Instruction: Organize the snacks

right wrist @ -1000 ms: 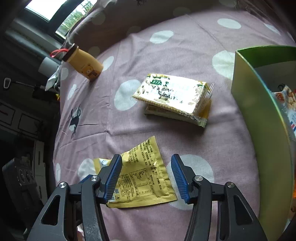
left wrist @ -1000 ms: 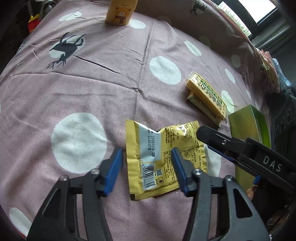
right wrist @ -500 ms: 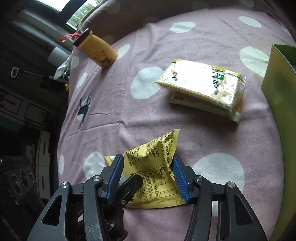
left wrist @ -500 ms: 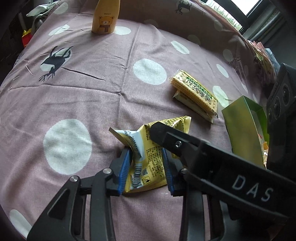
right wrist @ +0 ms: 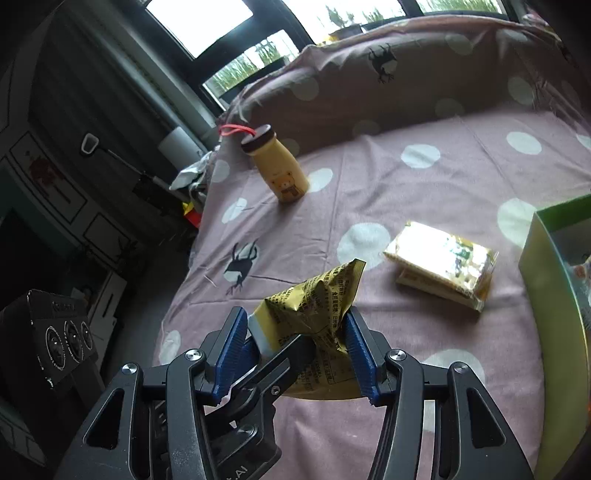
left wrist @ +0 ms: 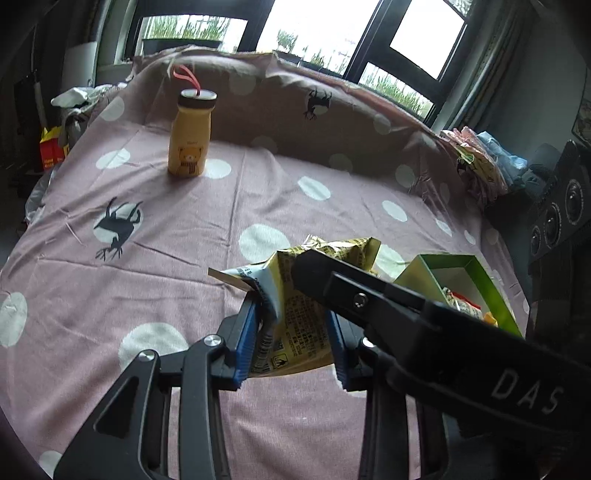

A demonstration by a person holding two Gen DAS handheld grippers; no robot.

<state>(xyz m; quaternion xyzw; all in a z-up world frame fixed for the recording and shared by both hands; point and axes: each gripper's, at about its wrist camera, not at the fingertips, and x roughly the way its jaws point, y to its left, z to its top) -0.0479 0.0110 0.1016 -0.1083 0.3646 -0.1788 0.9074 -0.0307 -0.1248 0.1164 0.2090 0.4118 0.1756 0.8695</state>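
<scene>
Between my left claw's (left wrist: 291, 332) blue pads sits the yellow snack packet (left wrist: 295, 314), crumpled and pinched from both sides, clear of the cloth. My right claw (right wrist: 295, 354) clamps the same packet (right wrist: 317, 325) from the other side; its pads press into the foil, and the packet's top corner juts up ahead of the fingertips. In the left wrist view the right claw's black finger crosses in front of the packet from the right. In the right wrist view the left claw's finger pokes in from below left, under the packet.

Below both claws lies the pink spotted cloth (left wrist: 184, 229). Just right of the left claw stands the green box (left wrist: 480, 280), open on top, with a few snacks inside. Ahead and right of the right claw, a stack of two cracker packs (right wrist: 443, 266) lies flat on the cloth, near the box's wall (right wrist: 546, 280).

Farther ahead and left of both claws, a yellow bear bottle (left wrist: 190, 140) stands upright with a dark cap and red loop. Beyond it the cloth rises, then come the windows (left wrist: 325, 26).
</scene>
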